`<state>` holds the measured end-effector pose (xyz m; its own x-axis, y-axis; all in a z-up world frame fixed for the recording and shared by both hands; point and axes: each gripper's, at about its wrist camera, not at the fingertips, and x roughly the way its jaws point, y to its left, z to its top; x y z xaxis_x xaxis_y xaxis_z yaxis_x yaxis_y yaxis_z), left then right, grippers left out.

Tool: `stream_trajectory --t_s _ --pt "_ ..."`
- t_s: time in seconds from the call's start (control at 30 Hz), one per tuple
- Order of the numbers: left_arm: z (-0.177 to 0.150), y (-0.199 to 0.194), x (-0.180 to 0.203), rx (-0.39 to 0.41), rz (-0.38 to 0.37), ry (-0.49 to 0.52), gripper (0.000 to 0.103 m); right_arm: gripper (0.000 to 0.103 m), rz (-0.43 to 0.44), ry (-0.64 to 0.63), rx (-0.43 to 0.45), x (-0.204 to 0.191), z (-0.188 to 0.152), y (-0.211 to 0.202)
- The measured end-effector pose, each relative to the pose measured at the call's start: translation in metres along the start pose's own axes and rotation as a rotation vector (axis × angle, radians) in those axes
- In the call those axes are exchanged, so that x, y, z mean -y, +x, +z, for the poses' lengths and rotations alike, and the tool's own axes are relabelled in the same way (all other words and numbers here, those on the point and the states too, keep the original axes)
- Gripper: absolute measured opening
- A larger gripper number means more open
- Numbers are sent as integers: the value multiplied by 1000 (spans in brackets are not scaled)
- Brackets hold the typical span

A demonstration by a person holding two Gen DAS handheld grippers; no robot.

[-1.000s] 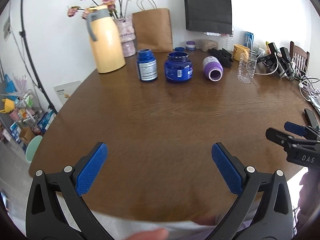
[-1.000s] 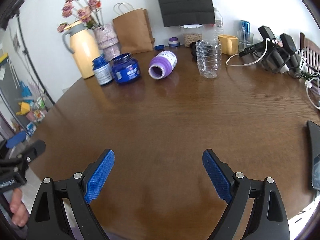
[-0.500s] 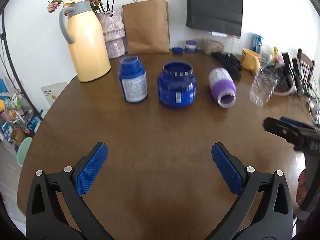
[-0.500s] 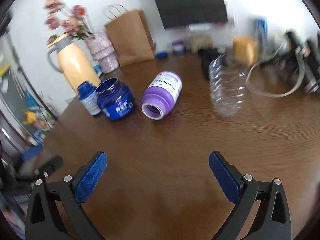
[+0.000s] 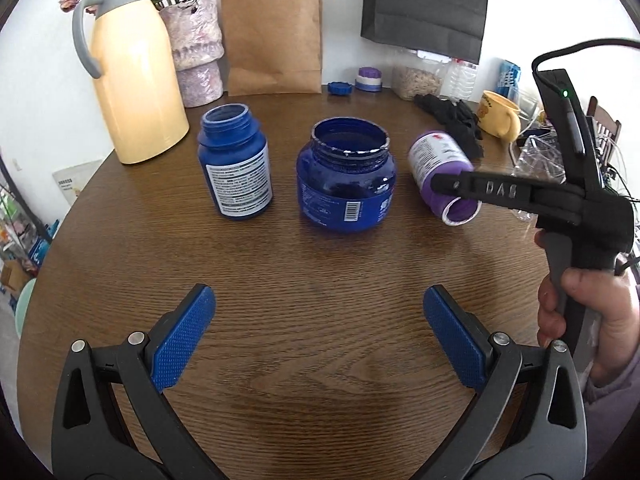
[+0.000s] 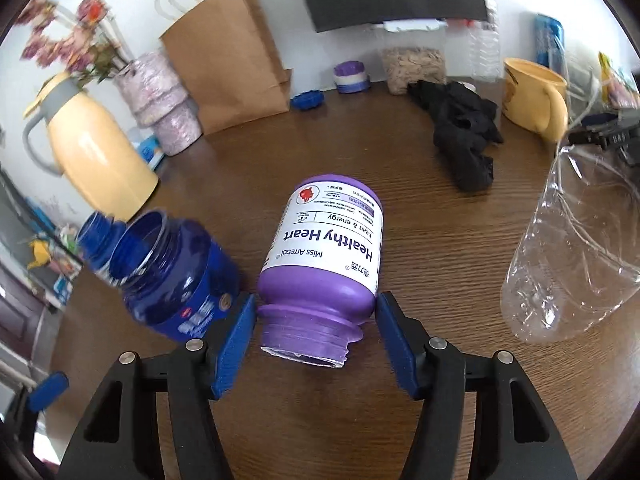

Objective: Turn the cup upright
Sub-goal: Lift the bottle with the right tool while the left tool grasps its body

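Purple bottle (image 6: pixel 326 256) lies sideways, neck between my right gripper's (image 6: pixel 316 336) wide-open fingers, not gripped; left gripper (image 5: pixel 320 336) open, empty, over brown wood table (image 5: pixel 320 264).

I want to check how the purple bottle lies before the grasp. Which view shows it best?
The right wrist view: the purple bottle lies on its side, label readable, open mouth toward the camera, between the open right gripper fingers. The left wrist view shows it smaller and partly hidden behind that gripper.
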<state>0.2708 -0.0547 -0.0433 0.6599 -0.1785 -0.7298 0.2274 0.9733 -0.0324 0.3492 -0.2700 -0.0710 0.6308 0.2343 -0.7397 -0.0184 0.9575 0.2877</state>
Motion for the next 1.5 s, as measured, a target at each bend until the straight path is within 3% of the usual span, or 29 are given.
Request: stream_trajectory --t_s 0.13,0.3,0.4,0.47,0.57,0.7,0.97,1.13,1.4,1.5 --pt "-3 -9 7 8 -29 33 103 65 38 -80 -13 -10 -26 -23" --pt "-23 -27 19 10 -83 116 103 65 161 -297 -22 -23 -102 -82" --pt "-42 -33 32 -41 -162 180 103 65 181 -373 -40 -23 -140 -103" --pt "-53 -43 41 -45 -201 234 103 65 251 -400 -57 -22 -155 -113" --pt "-62 -59 52 -19 -180 289 103 65 292 -455 -51 -26 -168 -124" --pt "-62 -66 57 -20 -124 270 103 65 328 -506 -50 -27 -174 -124" --pt "-49 -55 81 -39 -103 265 100 65 405 -574 -63 -26 -185 -127" --pt "-52 -41 91 -87 -122 265 63 65 415 -586 -69 -20 -185 -125" --pt "-54 -37 83 -93 -39 195 62 65 385 -514 -57 1 -176 -121" --pt "-53 -38 76 -104 -47 146 62 65 364 -492 -49 3 -173 -120"
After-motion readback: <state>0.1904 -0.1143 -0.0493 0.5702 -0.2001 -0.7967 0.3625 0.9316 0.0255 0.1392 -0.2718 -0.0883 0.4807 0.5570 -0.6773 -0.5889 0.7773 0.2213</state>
